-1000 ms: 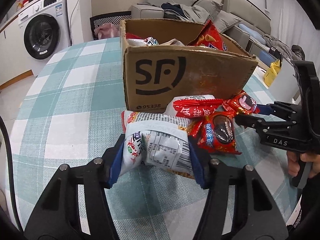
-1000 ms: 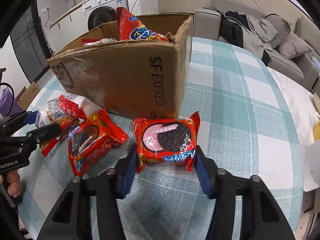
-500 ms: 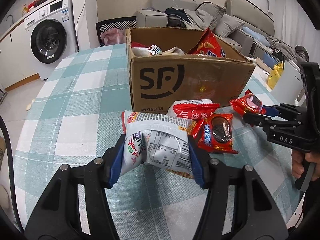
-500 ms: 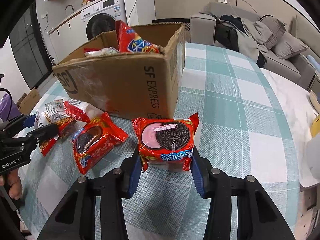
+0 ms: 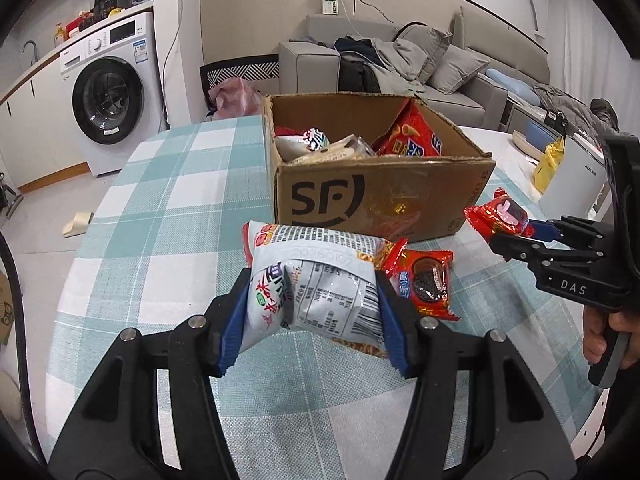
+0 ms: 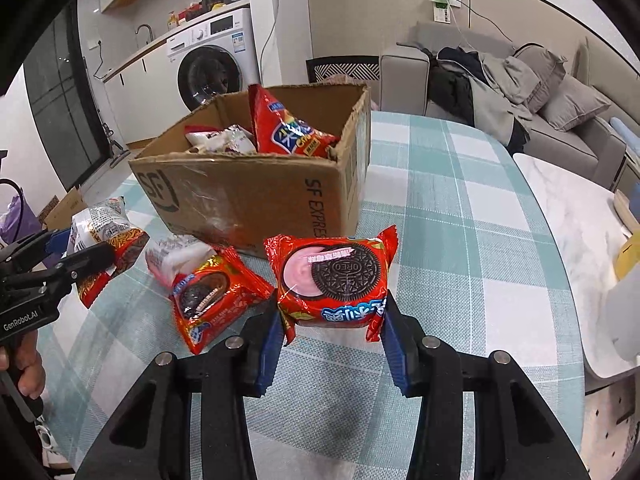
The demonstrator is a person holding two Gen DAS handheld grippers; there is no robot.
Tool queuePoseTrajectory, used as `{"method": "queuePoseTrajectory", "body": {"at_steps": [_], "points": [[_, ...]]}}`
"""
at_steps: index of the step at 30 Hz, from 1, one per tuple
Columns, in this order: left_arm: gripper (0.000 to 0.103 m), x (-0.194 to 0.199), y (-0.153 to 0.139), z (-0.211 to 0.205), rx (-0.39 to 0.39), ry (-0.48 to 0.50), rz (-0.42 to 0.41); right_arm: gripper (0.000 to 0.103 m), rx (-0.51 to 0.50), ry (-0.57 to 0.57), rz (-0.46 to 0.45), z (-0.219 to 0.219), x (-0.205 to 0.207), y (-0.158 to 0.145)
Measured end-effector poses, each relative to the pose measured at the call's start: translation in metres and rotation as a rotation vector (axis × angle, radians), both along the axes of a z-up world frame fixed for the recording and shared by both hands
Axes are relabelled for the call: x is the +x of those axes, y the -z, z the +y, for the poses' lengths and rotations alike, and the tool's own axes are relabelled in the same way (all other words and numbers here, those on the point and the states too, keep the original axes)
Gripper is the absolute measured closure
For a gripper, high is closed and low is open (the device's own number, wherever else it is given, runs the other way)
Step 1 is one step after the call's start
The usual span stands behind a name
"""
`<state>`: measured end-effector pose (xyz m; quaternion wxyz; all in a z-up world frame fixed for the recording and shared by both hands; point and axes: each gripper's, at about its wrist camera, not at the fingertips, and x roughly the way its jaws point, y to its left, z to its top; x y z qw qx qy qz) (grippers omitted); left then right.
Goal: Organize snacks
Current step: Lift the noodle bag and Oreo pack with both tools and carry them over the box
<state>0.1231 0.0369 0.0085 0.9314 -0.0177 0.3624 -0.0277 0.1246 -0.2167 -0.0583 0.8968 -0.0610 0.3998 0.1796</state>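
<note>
My left gripper (image 5: 312, 320) is shut on a white snack packet (image 5: 316, 280) and holds it above the table, in front of the open SF cardboard box (image 5: 380, 196). My right gripper (image 6: 332, 332) is shut on a red Oreo packet (image 6: 334, 276) with a pink picture, lifted off the table to the right of the box (image 6: 248, 192). The box holds a red chip bag (image 6: 280, 124) and several other packets. A second red Oreo packet (image 6: 212, 296) and a white-and-red packet (image 6: 172, 256) lie on the table by the box.
The table has a teal-and-white checked cloth (image 5: 168, 200). A washing machine (image 5: 116, 96) stands behind on the left, a grey sofa (image 5: 400, 64) with clothes behind the box. A white marble side surface (image 6: 572, 216) is to the right.
Both grippers have risen with their packets; the Oreo packet has come off the table and the inside of the box now shows more.
</note>
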Motion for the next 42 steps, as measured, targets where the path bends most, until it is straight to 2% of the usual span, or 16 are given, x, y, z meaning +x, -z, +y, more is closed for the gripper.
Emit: {"method": "queuePoseTrajectory", "body": {"at_steps": [25,42], "points": [[0.048,-0.01,-0.051,-0.001,-0.001,-0.007,-0.102,0.058,0.009,-0.001,-0.094,0.007,-0.013,-0.049],[0.048,0.017,-0.088,-0.01,0.015,0.013,-0.169,0.058,0.026,-0.015,-0.156,0.022,-0.008,-0.085]]}}
